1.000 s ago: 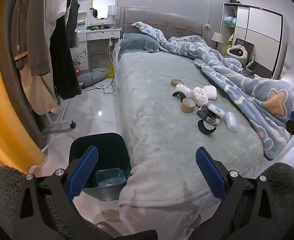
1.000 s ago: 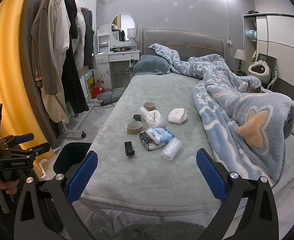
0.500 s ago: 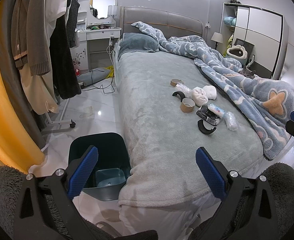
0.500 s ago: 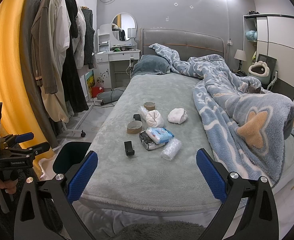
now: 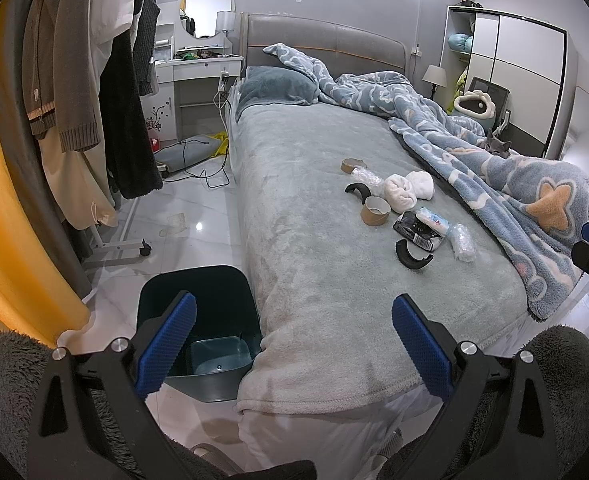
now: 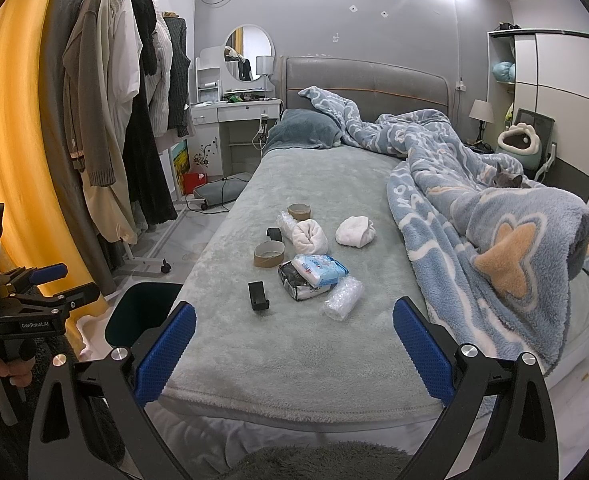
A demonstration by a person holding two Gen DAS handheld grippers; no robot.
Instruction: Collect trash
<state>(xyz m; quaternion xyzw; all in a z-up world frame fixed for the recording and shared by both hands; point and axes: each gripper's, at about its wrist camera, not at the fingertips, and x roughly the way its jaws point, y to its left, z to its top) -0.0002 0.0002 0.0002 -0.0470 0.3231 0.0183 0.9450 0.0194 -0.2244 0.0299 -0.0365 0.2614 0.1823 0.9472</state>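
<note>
Currently both tools are hanging at the foot of the bed point(image 6: 294, 344), the left gripper point(image 5: 293, 334) and right gripper point(image 6: 294, 340) each spread wide with nothing between the fingers. Well ahead, the trash is lying clustered mid-mattress: a black clip point(image 6: 258, 296) nearest, a bubble-wrap roll point(image 6: 342, 298), a tissue pack point(image 6: 320, 269) and a cardboard tape ring point(image 6: 269, 253). A dark bin point(image 5: 210, 320) is sitting on the floor beside the left gripper, and a blue blanket point(image 6: 494, 240) is piling up rightward.
</note>
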